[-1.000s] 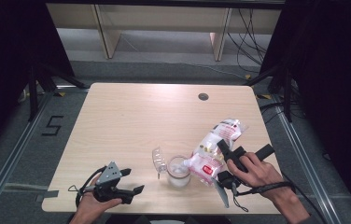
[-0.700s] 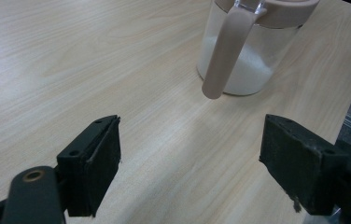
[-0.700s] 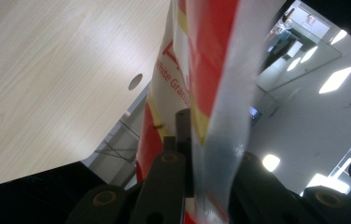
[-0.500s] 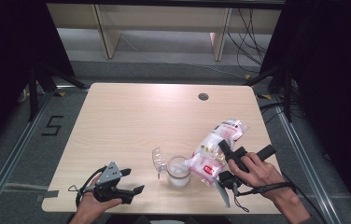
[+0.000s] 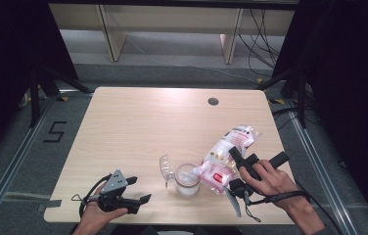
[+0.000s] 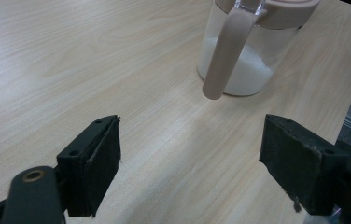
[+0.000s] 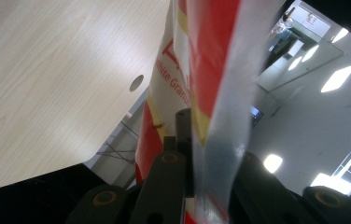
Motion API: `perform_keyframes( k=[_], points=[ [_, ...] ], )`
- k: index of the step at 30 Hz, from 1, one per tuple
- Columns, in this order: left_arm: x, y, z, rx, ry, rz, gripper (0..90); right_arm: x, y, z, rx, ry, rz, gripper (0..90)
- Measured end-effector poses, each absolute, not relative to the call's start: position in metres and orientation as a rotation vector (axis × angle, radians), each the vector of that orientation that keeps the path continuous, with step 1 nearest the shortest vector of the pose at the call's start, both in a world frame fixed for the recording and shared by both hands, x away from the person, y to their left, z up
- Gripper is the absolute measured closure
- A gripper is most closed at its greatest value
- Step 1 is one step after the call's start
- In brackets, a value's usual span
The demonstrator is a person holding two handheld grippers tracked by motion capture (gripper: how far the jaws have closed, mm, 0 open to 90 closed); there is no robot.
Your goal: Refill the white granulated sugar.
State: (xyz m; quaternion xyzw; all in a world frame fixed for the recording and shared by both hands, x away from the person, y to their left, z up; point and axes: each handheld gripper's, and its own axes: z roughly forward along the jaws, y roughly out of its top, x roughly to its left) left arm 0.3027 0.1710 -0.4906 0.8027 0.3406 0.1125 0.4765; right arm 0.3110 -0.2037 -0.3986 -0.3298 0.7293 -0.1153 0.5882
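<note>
Red-and-white sugar bag [image 5: 228, 154] was tilted over the open jar [image 5: 187, 180] near the table's [image 5: 138, 127] front edge, pinched tight in the right gripper [image 5: 235, 171]; its mouth seemed to rest on the rim. Left gripper [image 5: 135, 191] lay beside the jar, jaws spread, holding nothing.

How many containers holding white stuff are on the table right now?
2: a clear jar with white granules stands near the table's front edge, its lid flipped open. A red-and-white sugar bag, tilted toward the jar, is clamped in the right gripper. None looks hidden.
</note>
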Motion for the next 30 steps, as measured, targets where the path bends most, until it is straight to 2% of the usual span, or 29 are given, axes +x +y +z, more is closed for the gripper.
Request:
perform_keyframes(
  k=[30],
  points=[
    [0.3036,0.1717,-0.4902,1.974,0.814,0.292,19.8,0.3101,-0.1993,-0.3948,-0.788,1.678,-0.288,88.8]
  ],
)
